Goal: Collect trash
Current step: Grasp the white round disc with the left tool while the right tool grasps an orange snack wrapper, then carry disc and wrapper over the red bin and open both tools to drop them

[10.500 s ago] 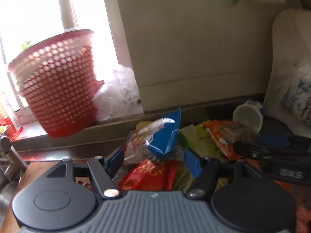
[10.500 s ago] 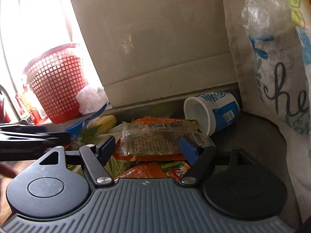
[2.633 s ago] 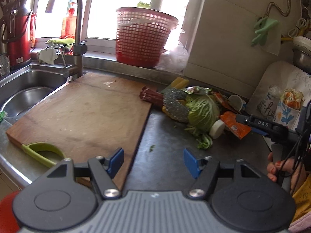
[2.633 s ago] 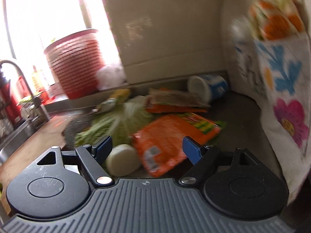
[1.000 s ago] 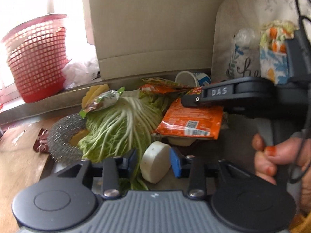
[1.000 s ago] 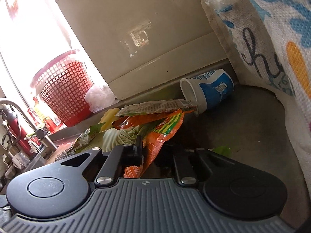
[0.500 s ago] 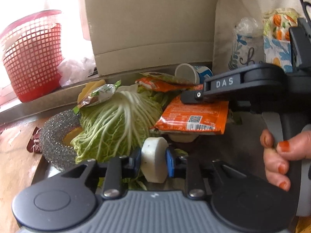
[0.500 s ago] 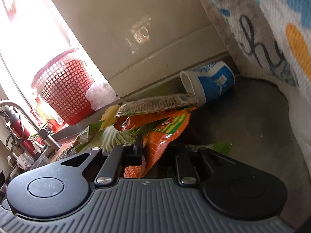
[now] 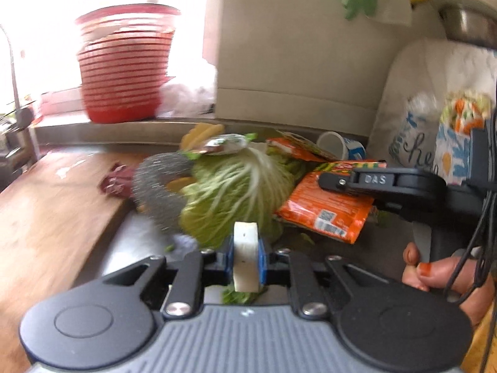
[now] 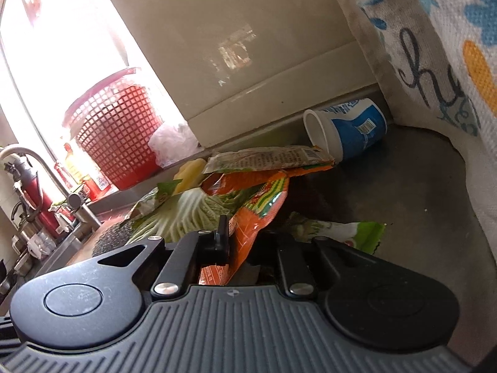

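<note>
Left gripper (image 9: pixel 245 259): black arms, blue pads, silver screws, grey ribbed housing. Right gripper (image 10: pixel 242 242): same build, "DAS" on its side, black cable trailing; hand (image 9: pixel 435 275) wears orange nail polish

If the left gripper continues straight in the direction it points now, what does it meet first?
Most likely the cabbage, directly ahead of the left gripper, which holds the white slice; depth is uncertain.
</note>
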`<state>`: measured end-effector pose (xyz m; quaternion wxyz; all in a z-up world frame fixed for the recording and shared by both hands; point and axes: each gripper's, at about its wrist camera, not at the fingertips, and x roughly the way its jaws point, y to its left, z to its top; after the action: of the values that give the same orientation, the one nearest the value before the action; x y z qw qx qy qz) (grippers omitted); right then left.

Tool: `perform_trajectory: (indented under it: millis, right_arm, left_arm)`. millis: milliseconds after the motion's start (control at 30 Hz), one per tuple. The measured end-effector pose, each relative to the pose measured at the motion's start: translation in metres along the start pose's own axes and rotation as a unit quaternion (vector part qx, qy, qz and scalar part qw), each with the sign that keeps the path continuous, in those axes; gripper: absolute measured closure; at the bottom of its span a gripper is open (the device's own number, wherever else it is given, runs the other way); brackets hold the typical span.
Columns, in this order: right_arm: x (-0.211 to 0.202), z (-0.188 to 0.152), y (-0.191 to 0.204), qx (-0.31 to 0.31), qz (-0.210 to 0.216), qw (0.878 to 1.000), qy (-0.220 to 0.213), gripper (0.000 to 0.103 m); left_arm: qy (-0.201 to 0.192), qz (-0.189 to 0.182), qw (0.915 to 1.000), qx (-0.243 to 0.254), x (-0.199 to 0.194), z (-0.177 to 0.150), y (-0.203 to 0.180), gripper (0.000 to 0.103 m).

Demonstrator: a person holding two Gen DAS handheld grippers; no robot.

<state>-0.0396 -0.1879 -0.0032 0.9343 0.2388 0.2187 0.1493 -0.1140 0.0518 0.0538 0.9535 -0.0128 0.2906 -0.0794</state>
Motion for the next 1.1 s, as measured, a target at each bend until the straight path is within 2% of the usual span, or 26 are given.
perform_trajectory:
  millis: [367,533,667,1100]
  right_arm:
    - [-0.014,-0.007,0.022,-0.028,0.026,0.999,-0.007,0.098]
    - [-0.024,-0.014,0.027,-0.007,0.039,0.999,-0.004,0.099]
    - [-0.032,-0.021,0.029,0.011,0.048,0.999,0.002,0.099]
    - [-0.054,-0.032,0.075,-0.030,0.047,0.998,0.024,0.099]
  left_arm:
    - [-0.020,0.047,0.9979,-0.040,-0.076,-0.019,0.044,0.090]
    - [-0.013,0.081,0.9949,-0.058,-0.106,-0.035,0.067,0.090]
    - [-0.002,0.102,0.9919,-0.075,-0.123,-0.049,0.084,0.090]
    - [-0.008,0.149,0.9809,-0.126,-0.176,-0.081,0.131,0.090]
